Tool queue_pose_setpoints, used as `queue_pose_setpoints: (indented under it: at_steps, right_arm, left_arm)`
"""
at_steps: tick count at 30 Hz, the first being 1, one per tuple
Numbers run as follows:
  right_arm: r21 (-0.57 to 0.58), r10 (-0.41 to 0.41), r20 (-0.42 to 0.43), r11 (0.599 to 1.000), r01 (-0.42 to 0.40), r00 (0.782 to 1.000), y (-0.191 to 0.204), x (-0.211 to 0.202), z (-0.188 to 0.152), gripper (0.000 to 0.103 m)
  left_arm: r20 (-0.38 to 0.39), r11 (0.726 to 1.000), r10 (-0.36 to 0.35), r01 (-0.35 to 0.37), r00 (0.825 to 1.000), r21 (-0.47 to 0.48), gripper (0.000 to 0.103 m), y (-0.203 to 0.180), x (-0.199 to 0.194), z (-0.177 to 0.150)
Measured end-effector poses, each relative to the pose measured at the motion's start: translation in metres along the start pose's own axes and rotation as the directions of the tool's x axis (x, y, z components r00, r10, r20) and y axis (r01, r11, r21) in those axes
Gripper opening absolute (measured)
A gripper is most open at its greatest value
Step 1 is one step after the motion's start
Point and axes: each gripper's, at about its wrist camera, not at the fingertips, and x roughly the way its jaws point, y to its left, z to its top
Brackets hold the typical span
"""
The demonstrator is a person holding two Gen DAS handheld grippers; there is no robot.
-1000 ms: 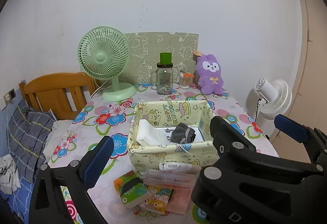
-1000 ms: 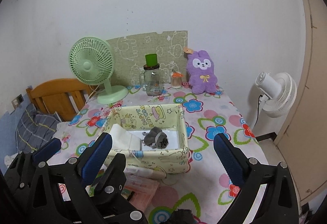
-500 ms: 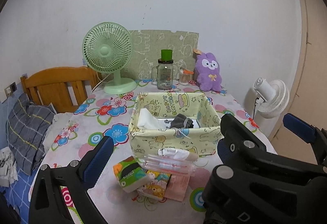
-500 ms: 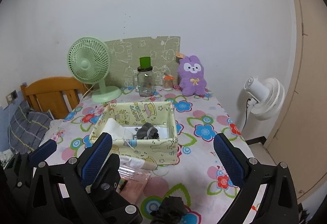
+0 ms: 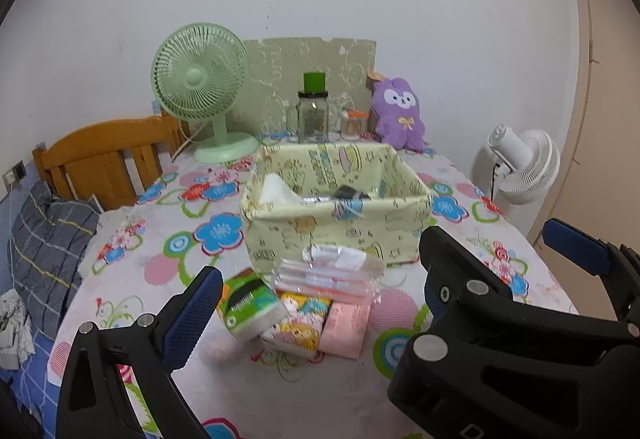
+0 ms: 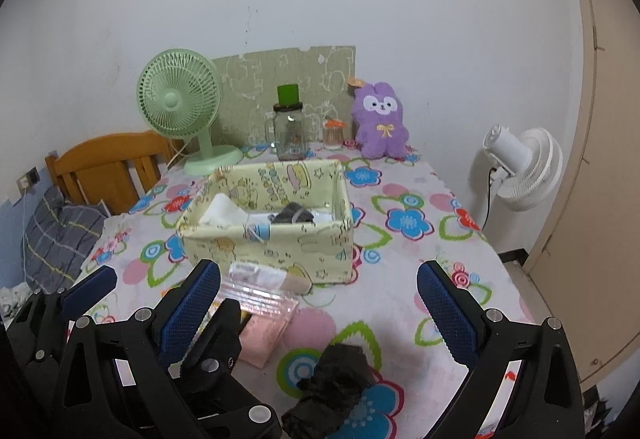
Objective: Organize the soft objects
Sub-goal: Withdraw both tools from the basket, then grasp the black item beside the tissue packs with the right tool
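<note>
**Both tongs wide open above the flowered table, a dark cloth bundle under the right pair**

The right gripper (image 6: 320, 311) hangs over the near edge of the table (image 6: 400, 199) with its blue-padded fingers (image 6: 446, 313) spread far apart and nothing between them. Just below and between those fingers lies a crumpled black cloth (image 6: 334, 379), low in the right wrist view, resting on the tablecloth (it touches neither pad).

The left gripper (image 5: 316, 303) is likewise spread wide and holds nothing. Its left finger (image 5: 192, 313) shows at lower left of its own view, while the right gripper's black body (image 5: 500, 351) crowds the lower right. Between and just ahead of the left gripper's fingers lies a small heap: a green tissue pack (image 5: 250, 305), a cartoon-printed pack (image 5: 300, 323), a pink pack (image 5: 346, 325), and a clear plastic pouch (image 5: 332, 273) lying on top of them.

Just beyond the heap stands the yellow fabric basket (image 5: 332, 235), the pouch touching or nearly touching its front wall. Inside it are a white cloth (image 6: 224, 213) at the left and a dark grey rolled item (image 6: 294, 217) near the middle.

At the far side of the table stand a green desk fan (image 6: 180, 107), a glass jar with a green lid (image 6: 289, 131) and a purple plush rabbit (image 6: 380, 121) (upright against the wall). A white floor fan (image 6: 520, 167) stands off the table's right edge.
</note>
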Motion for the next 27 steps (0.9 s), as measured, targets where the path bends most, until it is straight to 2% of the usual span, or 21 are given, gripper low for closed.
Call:
queue_pose_setpoints:
  at_steps: [4,9,15,27]
  right_arm:
    - [0.004,0.014,-0.032,1.000,-0.014,0.999,0.000,0.007,-0.013,0.098]
    - [0.011,0.011,-0.065,1.000,-0.011,0.998,0.001,0.015,-0.027,0.098]
    - [0.021,-0.005,-0.105,1.000,0.007,0.994,0.000,0.027,-0.046,0.096]
    - [0.041,-0.005,-0.189,0.999,0.013,0.982,0.000,0.055,-0.067,0.087]
  left_arm:
    - [-0.019,1.000,-0.015,0.015,1.000,-0.005,0.102,0.000,0.005,-0.012]
    - [-0.023,1.000,0.005,-0.006,1.000,-0.008,0.102,0.001,0.011,-0.025]
    - [-0.075,1.000,-0.012,0.011,0.997,-0.009,0.102,0.002,0.027,-0.042]
    - [-0.133,1.000,-0.018,0.016,0.991,-0.013,0.100,0.004,0.048,-0.062]
